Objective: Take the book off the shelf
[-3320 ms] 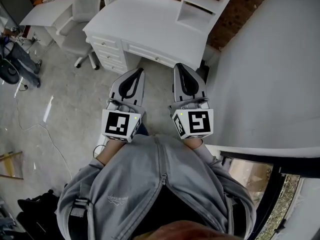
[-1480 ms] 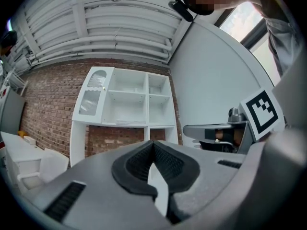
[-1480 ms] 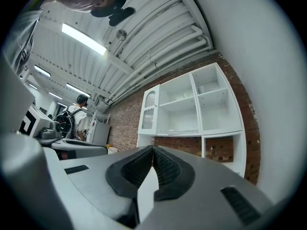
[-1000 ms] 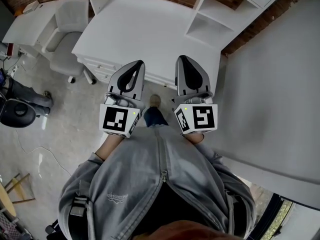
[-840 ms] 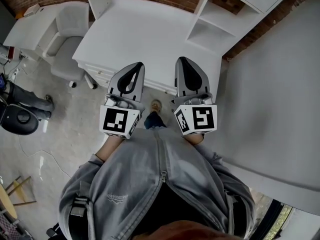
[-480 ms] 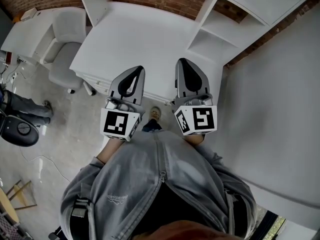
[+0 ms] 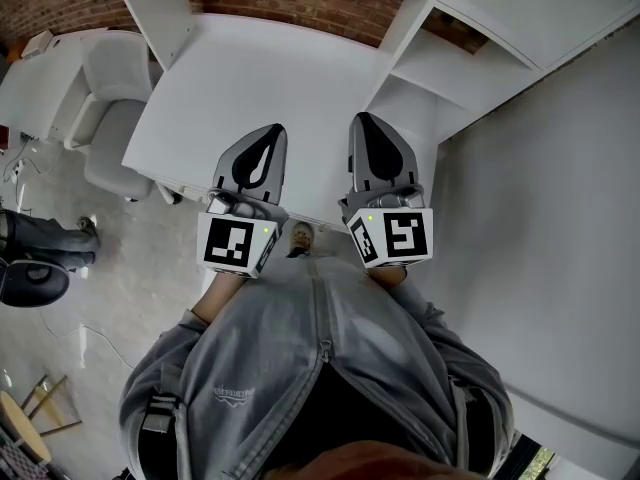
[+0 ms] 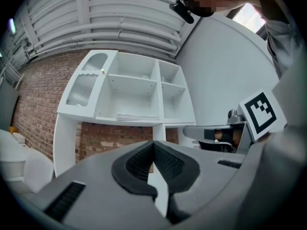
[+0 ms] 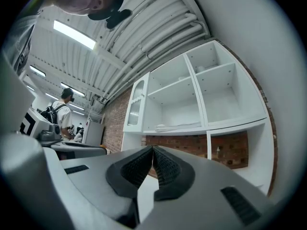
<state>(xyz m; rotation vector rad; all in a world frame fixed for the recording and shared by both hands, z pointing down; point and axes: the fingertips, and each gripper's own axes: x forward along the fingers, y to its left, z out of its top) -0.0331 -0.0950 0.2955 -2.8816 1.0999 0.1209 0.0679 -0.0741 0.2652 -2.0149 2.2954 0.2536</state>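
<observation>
The fingers (image 8: 136, 163) of the left gripper (image 8: 153, 143) are pressed together with nothing between them. The fingers (image 9: 165, 169) of the right gripper (image 9: 152, 148) are likewise closed and empty. In the head view the two grippers are held side by side and roughly parallel. Their tips show over the near edge of a bare white surface (image 7: 270, 68). A white office chair (image 7: 110, 98) stands to the left of it.

At the back of the surface rises a white shelf unit (image 8: 158, 87). The book (image 8: 136, 116) lies flat there, thin and pale, on the bottom board of the lower middle compartment. It is well apart from both grippers. Behind the unit is a brick wall (image 8: 33, 114). Far off in the right gripper view stands a person (image 9: 61, 110) with a backpack.
</observation>
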